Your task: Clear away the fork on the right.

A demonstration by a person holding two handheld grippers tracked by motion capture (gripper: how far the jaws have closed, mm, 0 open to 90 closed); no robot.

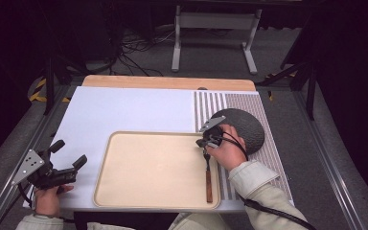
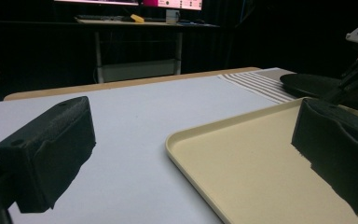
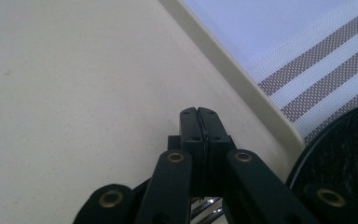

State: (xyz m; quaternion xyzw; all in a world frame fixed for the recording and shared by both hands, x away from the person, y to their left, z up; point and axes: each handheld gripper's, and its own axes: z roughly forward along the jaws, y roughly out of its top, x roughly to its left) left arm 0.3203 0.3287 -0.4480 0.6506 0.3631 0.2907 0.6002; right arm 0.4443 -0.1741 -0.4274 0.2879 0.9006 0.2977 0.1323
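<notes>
We see a white table top (image 1: 124,110) reaching ahead of both grippers, with a striped mat (image 1: 211,103) on the stretch beyond and beside the right gripper (image 1: 206,143). A cream tray (image 1: 153,167) lies between the two grippers; its near right corner runs under the right gripper, and its left rim sits just beside the left gripper (image 1: 69,153). A dark round plate (image 1: 247,127) rests on the mat, just past the right hand (image 1: 227,151) and partly behind it.

The left gripper, held in the left hand (image 1: 48,199) at the near left corner of the table, has its jaws spread wide with nothing between them; in the left gripper view the white surface and the tray's rim (image 2: 186,140) show in the gap.

The right gripper points down over the tray, its jaws pressed together. Metal tines (image 3: 209,207) glint beneath the jaws in the right gripper view. In the high view a fork (image 1: 209,179) with a brown wooden handle lies along the tray's right edge, its metal end meeting the gripper's tip and the handle trailing back toward us. We cannot tell whether the jaws actually pinch the fork.
</notes>
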